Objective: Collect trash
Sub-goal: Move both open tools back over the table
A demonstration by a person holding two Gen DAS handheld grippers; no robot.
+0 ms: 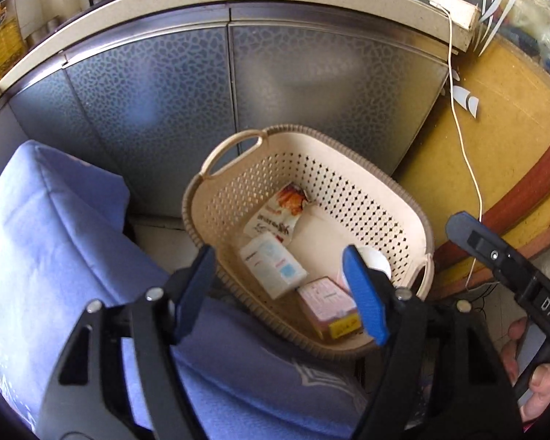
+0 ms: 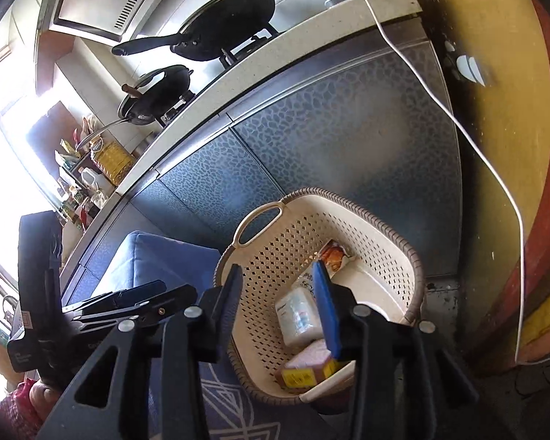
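A cream basket (image 1: 352,190) with little holes sits on a blue cushion (image 1: 47,242), close to the grey kitchen cupboard doors (image 1: 146,102). Inside lie a snack wrapper (image 1: 278,209), a white box (image 1: 271,267), a pink box (image 1: 328,302) and a white cup (image 1: 376,258). Both claws hang over the basket. The left gripper (image 1: 280,293) is open and holds nothing. The right gripper (image 2: 278,306) is open and empty too. Two black pans (image 2: 216,25) sit on the stove above. A white cord (image 2: 495,168) hangs down the yellow wall (image 1: 506,146) on the right.
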